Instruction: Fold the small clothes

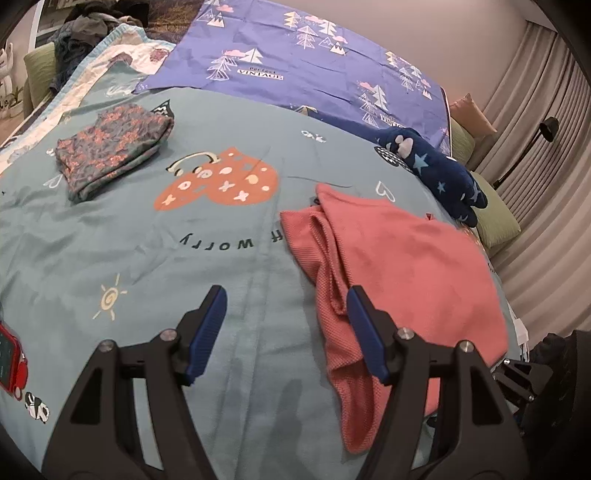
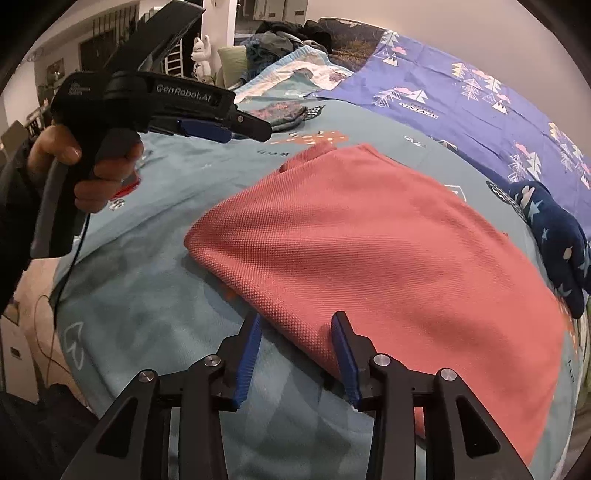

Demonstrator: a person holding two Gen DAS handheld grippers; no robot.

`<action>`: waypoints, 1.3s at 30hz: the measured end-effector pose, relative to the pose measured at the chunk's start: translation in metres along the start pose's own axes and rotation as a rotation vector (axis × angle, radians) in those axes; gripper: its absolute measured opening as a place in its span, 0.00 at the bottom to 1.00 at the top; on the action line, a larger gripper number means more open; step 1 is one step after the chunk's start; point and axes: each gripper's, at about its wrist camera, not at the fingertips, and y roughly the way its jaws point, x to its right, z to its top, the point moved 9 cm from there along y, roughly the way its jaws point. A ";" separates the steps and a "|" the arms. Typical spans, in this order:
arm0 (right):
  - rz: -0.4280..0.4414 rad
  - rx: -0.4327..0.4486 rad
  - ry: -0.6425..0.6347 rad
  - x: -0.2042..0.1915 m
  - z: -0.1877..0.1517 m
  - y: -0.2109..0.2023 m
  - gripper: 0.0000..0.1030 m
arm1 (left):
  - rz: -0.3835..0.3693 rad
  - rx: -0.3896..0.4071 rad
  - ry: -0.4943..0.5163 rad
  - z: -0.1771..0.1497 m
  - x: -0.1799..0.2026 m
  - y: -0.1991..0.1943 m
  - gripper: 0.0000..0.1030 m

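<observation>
Roughly three small garments lie on the bed (image 1: pixel 110 236), which is covered by a teal printed sheet.

One pink top (image 2: pixel 388 240): near right, folded over, with a straight folded edge facing the near left. In the left wrist view its near-left part is bunched in loose folds.

One floral piece (image 1: pixel 110 151): far left, folded into a compact bundle, well apart from the pink top.

One navy star-print item (image 1: pixel 443 173): far right, at the bed edge, rumpled, just beyond the pink top.

One purple tree-print sheet (image 1: pixel 314 55) is spread at the far end. A heap of dark clothes (image 2: pixel 288 33) sits beyond it, count unclear.

Left gripper (image 1: pixel 286 299): jaws wide, nothing between them, hovering over bare sheet just left of the pink top; a hand (image 2: pixel 92 166) holds its grip.

Right gripper (image 2: pixel 295 325): jaws partly apart, straddling the near corner of the pink top; the pads do not press it.
</observation>
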 end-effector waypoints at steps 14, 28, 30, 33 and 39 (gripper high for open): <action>-0.008 0.016 -0.026 -0.027 0.014 0.014 0.54 | -0.163 -0.189 0.060 0.007 0.034 0.069 0.77; -0.067 0.147 0.105 -0.018 0.055 0.027 0.08 | -0.262 -0.198 -0.073 0.034 0.028 0.088 0.15; -0.042 0.169 0.153 -0.008 0.056 0.019 0.08 | -0.246 -0.189 -0.067 0.036 0.033 0.084 0.14; -0.040 0.207 0.186 0.002 0.061 0.007 0.08 | -0.233 -0.163 -0.037 0.045 0.046 0.075 0.13; -0.043 0.271 0.241 0.023 0.066 -0.021 0.08 | -0.243 -0.121 0.030 0.069 0.082 0.056 0.13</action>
